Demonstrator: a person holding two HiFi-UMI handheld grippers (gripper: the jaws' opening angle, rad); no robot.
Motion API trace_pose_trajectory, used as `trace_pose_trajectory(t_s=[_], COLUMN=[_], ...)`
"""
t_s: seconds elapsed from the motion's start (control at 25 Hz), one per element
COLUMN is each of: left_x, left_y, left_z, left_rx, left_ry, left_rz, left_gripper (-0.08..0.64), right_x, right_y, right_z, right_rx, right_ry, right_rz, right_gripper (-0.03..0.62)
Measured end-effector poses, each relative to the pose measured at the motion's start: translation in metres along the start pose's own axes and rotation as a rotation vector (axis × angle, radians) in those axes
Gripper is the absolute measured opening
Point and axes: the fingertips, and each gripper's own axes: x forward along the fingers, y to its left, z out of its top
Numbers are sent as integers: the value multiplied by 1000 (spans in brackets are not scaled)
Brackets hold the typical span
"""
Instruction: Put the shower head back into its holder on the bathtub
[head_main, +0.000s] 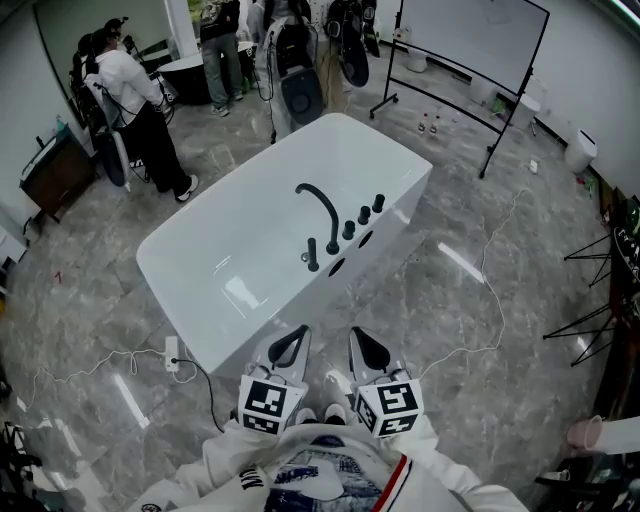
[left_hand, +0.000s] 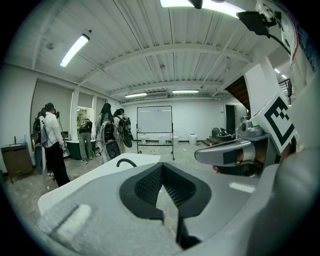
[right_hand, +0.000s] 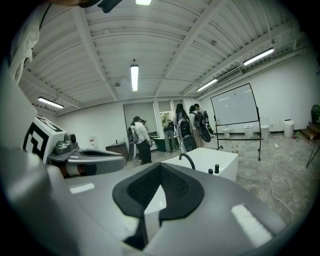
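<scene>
A white bathtub (head_main: 190, 262) stands on the grey floor ahead of me. On its near right rim are a black arched spout (head_main: 322, 206), a row of black knobs (head_main: 363, 213) and a short black upright piece (head_main: 311, 256); I cannot tell whether that piece is the shower head. My left gripper (head_main: 291, 346) and right gripper (head_main: 368, 347) sit side by side close to my body, short of the tub's near corner. Both are shut with nothing between the jaws. The spout (left_hand: 126, 161) shows past the left gripper (left_hand: 161, 167), and the spout (right_hand: 187, 159) and knobs (right_hand: 216, 169) past the right gripper (right_hand: 161, 167).
Several people (head_main: 135, 110) stand with gear at the back left beyond the tub. A whiteboard on a wheeled stand (head_main: 470, 60) is at the back right. A power strip (head_main: 172, 353) with cables lies on the floor left of my grippers. Tripod legs (head_main: 590, 320) stand at the right.
</scene>
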Motion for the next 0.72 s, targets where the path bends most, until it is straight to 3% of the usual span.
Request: trace_pose_trajectory(t_s=[0.72], left_x=[-10], left_y=[7], left_z=[-9], left_rx=[-11], left_ry=[0], left_rz=[7], left_gripper=[0], right_x=[3], right_y=[11], right_z=[-6], right_rx=[-14], right_ry=[3], right_rz=[-1], right_gripper=[5])
